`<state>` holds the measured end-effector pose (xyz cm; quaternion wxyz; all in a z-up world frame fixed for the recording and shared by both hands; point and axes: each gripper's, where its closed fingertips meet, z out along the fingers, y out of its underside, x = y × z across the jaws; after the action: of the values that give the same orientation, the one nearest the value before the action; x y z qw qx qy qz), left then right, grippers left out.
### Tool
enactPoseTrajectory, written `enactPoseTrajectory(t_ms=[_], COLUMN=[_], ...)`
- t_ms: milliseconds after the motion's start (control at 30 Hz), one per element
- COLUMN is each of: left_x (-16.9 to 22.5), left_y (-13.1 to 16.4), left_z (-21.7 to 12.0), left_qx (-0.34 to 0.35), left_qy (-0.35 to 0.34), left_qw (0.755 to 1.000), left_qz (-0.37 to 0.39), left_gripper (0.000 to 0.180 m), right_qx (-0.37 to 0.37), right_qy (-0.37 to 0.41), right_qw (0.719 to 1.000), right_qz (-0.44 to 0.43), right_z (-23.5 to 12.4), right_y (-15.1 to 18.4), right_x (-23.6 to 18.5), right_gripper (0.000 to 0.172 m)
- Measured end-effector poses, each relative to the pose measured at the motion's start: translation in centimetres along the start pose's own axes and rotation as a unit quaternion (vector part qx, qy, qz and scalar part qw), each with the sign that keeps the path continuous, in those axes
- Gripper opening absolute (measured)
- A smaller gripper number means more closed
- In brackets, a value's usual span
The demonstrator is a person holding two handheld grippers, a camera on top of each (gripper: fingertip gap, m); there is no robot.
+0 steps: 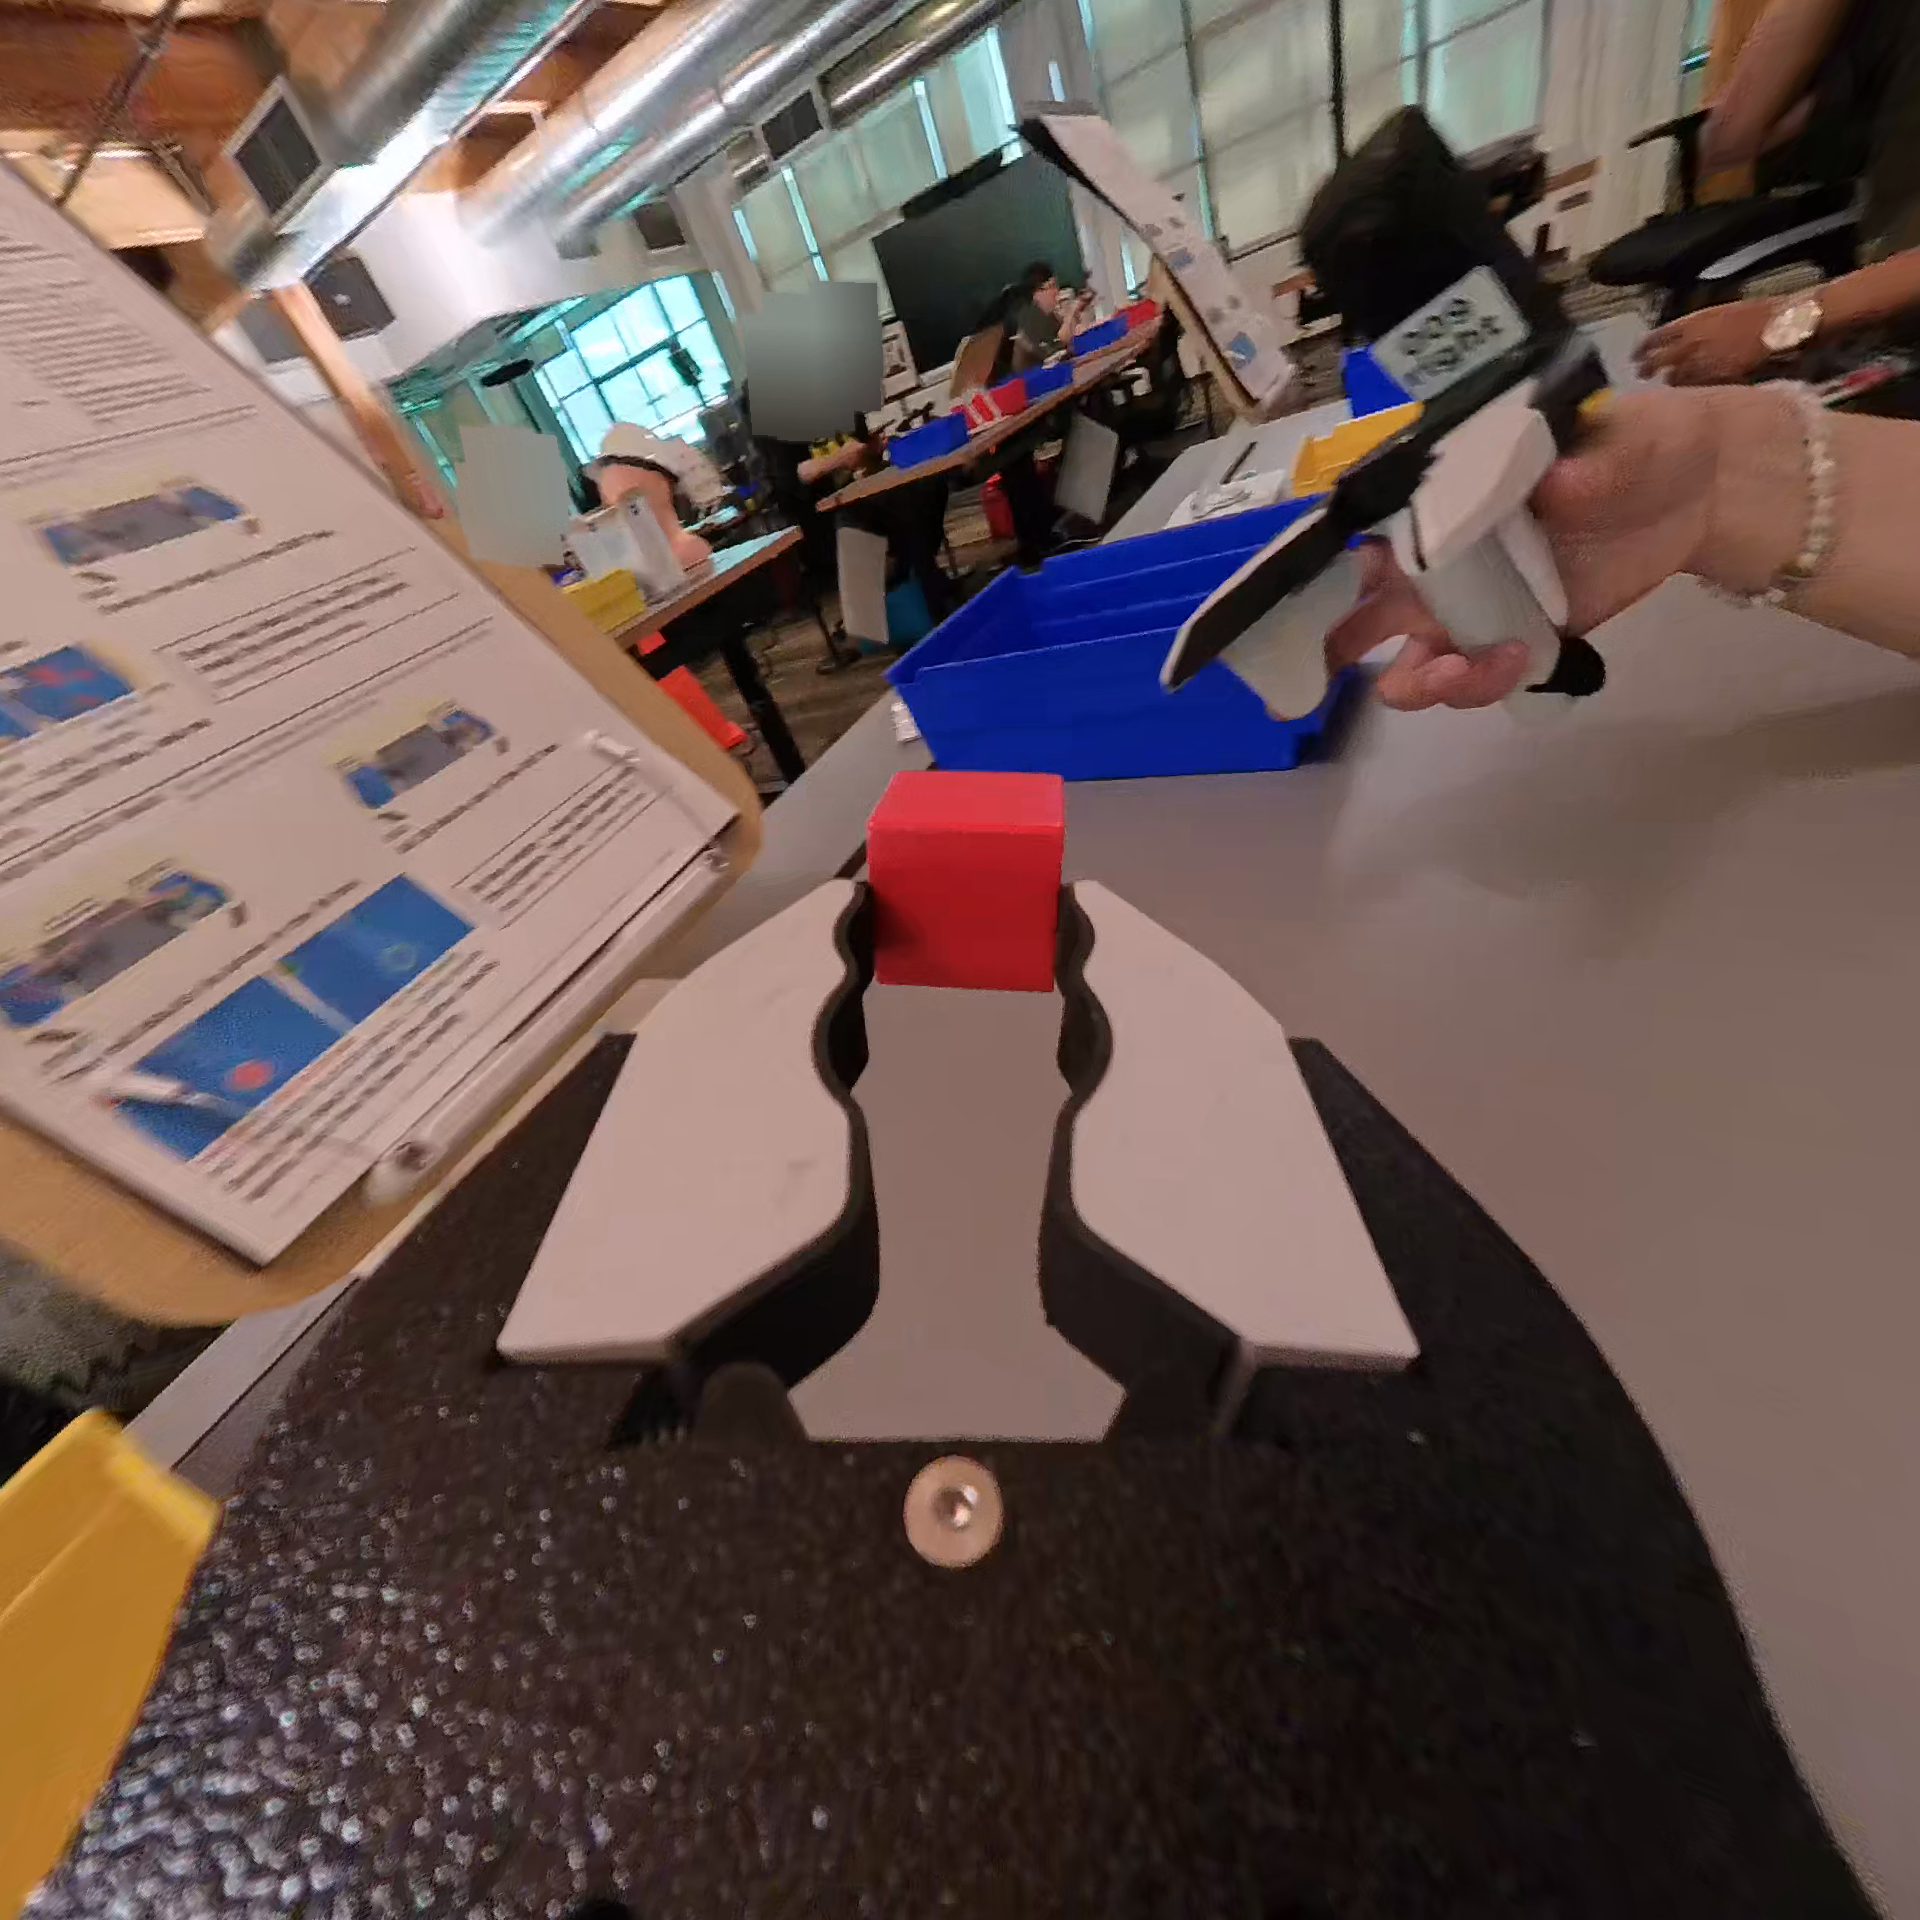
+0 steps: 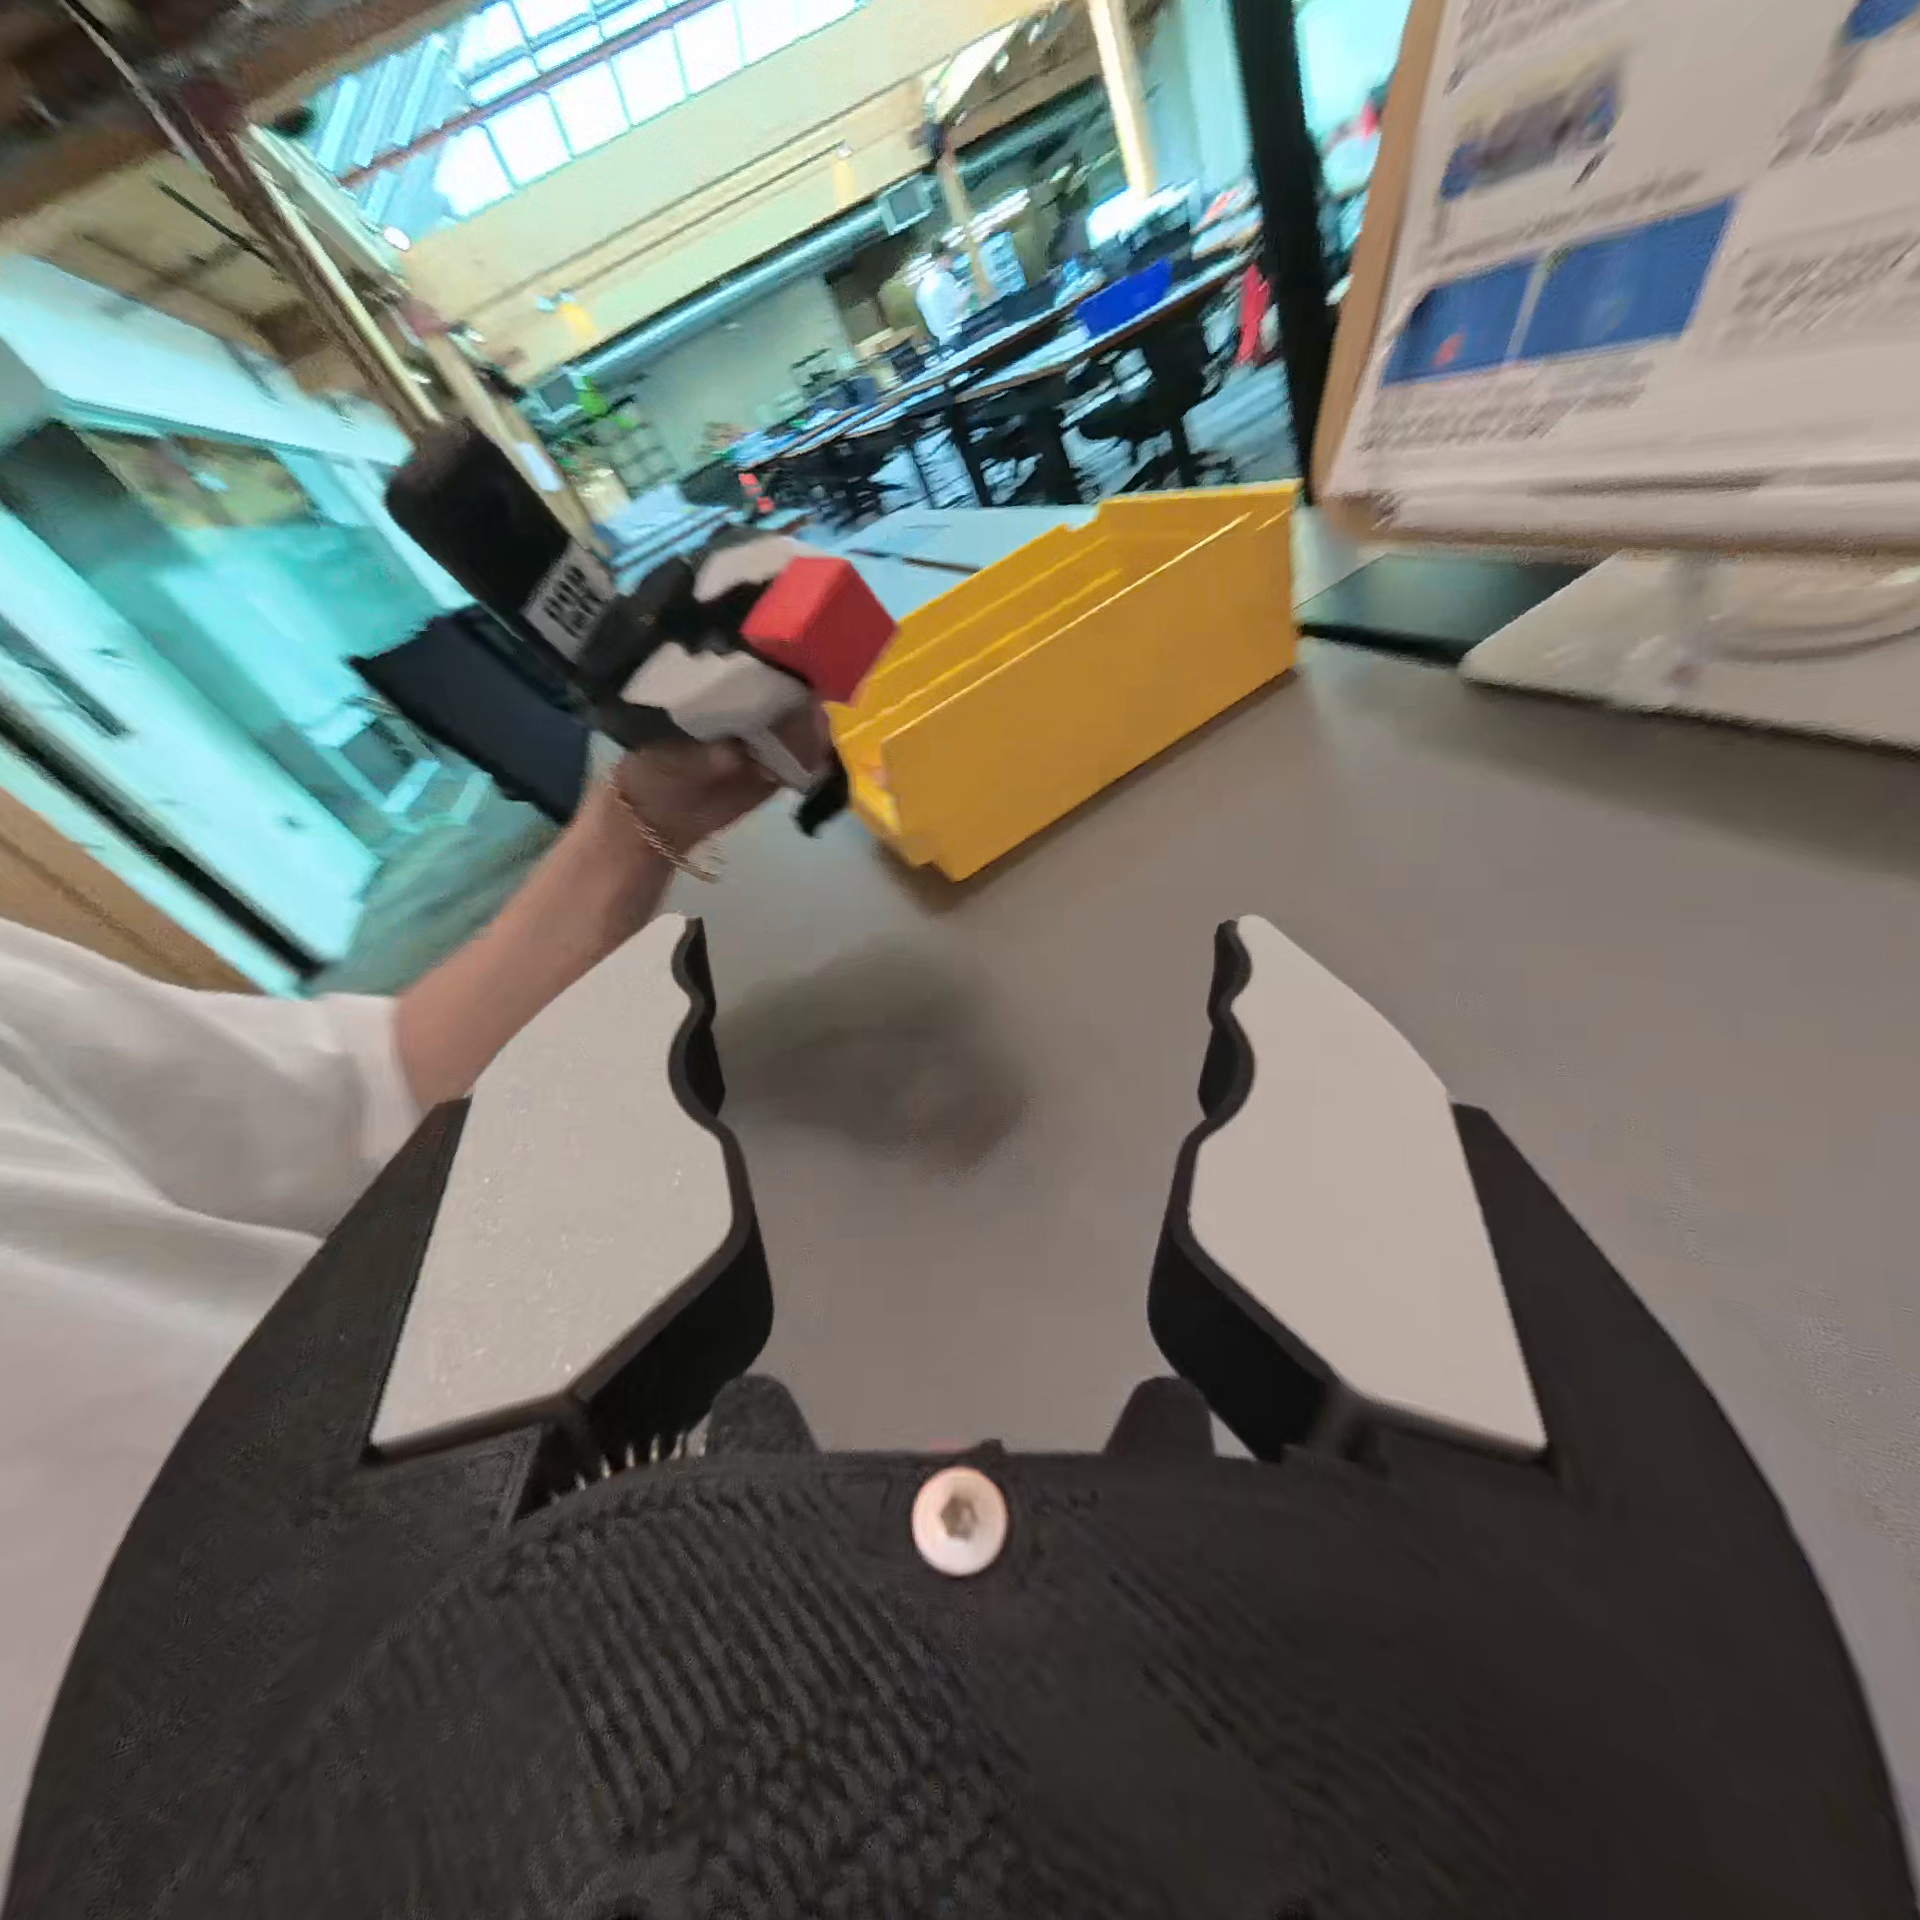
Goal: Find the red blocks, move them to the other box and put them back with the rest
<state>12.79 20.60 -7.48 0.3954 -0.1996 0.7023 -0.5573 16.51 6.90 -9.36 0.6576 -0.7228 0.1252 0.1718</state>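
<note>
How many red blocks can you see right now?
1: a red block clamped between the left gripper fingertips, held above the grey table. Others may be hidden inside the blue bin or yellow bin.

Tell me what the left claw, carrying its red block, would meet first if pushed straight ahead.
Probably the blue bin: it sits just beyond the red block in the left claw, bare table between; depth is uncertain.
</note>
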Motion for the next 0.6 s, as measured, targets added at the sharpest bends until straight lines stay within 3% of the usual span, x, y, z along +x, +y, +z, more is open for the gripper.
enactPoseTrajectory(t_ms=[133,233,467,600], left_x=[3.7,6.3,8.9,9.4], left_y=[1.1,1.1,1.3,0.8], left_z=[4.5,6.4,8.0,8.2], left_qx=[0.002,0.013,0.023,0.04], left_qy=[0.048,0.09,0.117,0.12], left_qw=[0.999,0.995,0.992,0.991], left_qz=[0.026,0.034,0.047,0.038], left_gripper=[0.033,0.033,0.033,0.033], right_qx=[-0.06,-0.073,-0.099,-0.094], right_qy=[-0.084,-0.115,-0.167,-0.199], right_qw=[0.982,0.963,0.937,0.926], right_qz=[0.159,0.232,0.29,0.308], right_z=[2.2,2.9,3.5,3.6], right_y=[1.6,2.2,3.0,2.6], right_x=[-0.7,-0.5,-1.6,-2.3], right_gripper=[0.078,0.07,0.068,0.038])
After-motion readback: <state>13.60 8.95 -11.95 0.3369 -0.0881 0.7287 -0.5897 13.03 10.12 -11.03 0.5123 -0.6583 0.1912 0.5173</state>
